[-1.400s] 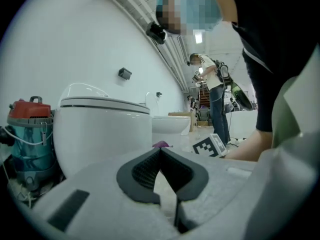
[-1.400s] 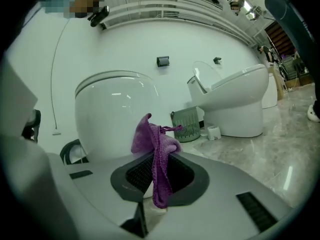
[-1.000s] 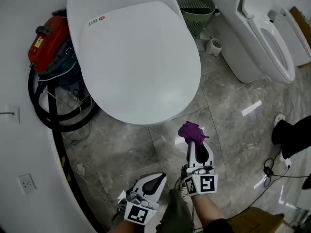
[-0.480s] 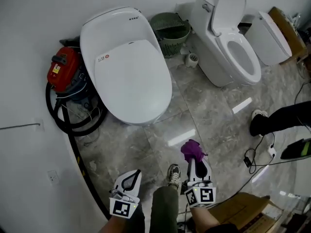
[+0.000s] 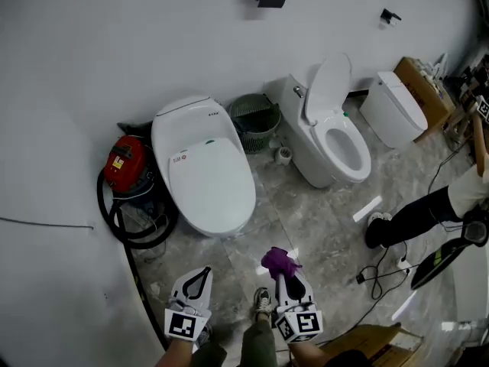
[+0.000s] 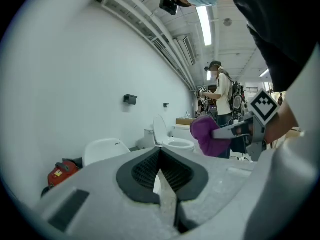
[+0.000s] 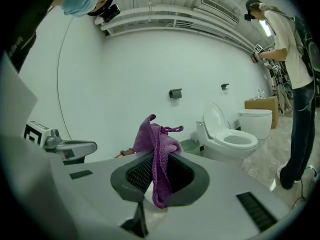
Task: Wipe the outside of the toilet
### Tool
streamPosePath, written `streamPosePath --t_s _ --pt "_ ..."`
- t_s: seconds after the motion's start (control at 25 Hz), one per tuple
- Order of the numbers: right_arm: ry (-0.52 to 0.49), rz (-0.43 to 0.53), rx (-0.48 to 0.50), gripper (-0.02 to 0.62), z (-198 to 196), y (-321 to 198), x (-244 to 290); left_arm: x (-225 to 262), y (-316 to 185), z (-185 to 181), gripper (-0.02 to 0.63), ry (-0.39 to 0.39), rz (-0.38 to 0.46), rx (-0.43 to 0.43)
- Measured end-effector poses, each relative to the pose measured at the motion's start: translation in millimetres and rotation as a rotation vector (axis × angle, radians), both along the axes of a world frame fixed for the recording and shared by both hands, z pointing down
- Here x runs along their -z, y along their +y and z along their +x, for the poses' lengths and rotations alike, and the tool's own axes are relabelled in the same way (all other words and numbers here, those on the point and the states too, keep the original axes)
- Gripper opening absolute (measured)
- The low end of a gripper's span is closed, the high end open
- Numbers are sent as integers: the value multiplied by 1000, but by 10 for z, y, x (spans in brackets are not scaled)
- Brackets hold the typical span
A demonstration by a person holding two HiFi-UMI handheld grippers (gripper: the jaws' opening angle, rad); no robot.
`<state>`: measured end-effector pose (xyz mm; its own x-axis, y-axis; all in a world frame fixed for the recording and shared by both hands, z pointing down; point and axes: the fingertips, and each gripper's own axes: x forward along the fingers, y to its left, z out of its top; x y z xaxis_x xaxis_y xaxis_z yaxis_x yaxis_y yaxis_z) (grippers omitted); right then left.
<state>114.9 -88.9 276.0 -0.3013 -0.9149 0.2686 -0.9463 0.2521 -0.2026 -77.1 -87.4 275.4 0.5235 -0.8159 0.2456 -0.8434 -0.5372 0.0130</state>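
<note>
**Both grippers sitting well off the toilet**

Right gripper [image 7: 156, 176] is pinching the purple cloth [image 7: 159, 149] between its fingers, with the cloth bunching up above them. Left gripper [image 6: 161, 171] is holding its fingers pressed together on nothing. The closed-lid toilet [image 5: 205, 170] is standing against the wall, well apart from both.

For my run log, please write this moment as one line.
left gripper: shut, empty | right gripper: shut on purple cloth | closed-lid toilet: not touched, both grippers apart from it
</note>
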Motion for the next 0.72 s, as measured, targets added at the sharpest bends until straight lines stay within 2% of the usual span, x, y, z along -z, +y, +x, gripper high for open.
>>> streamPosePath --t_s 0.24,0.72 --pt "-4 48 65 49 -357 52 727 794 -36 -162 6 46 28 -23" --pt "34 117 180 49 -1096 468 1559 1744 496 -573 6 96 105 -124"
